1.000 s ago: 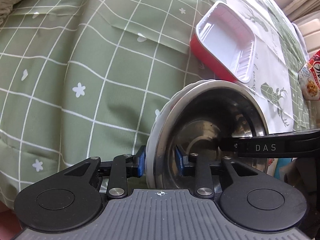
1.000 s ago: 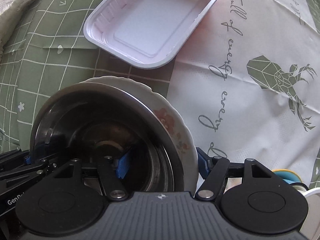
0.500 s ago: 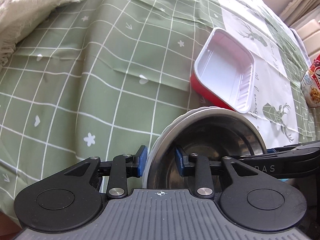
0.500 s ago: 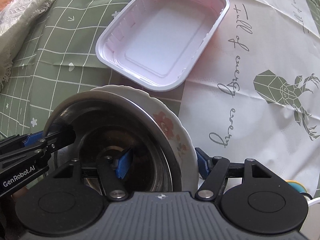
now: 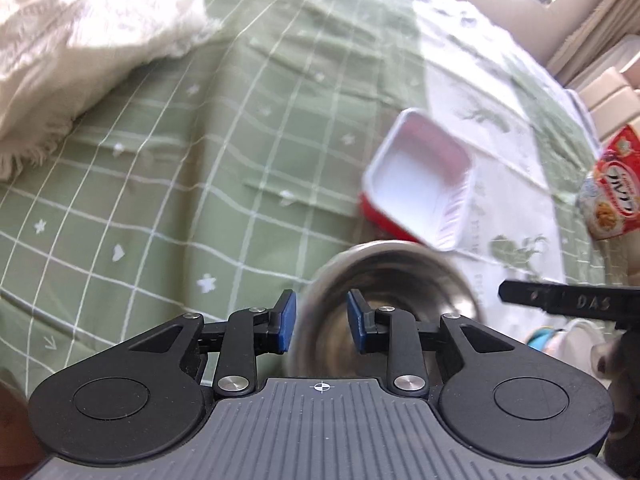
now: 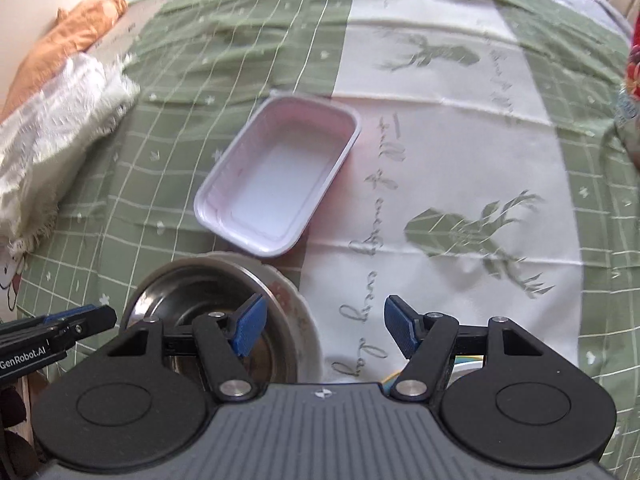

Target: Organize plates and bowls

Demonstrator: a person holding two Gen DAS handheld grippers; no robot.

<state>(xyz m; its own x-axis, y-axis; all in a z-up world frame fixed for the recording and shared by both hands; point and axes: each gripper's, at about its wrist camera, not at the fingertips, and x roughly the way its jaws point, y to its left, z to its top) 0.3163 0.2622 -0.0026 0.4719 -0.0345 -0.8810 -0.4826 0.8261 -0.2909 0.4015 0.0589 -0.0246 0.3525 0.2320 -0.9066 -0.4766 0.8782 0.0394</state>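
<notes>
A: What is seen nearest?
B: The left gripper [image 5: 319, 324], marked "GenRobot.AI", is closing astride the steel bowl's [image 6: 208, 304] rim; contact cannot be told. The right gripper [image 6: 324, 326], marked "DAS", is held half open, empty. The bowl is nested in a floral plate [image 6: 298, 312].
A: And farther?
B: A white tray [image 6: 280, 178] is seen beyond, on a tablecloth [image 6: 460, 140] printed "Full of energy every day".

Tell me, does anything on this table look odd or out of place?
Little stands out. The steel bowl sits nested in the flowered plate. The empty white plastic tray lies askew to the tablecloth's grid. Nothing looks spilled or broken.
</notes>
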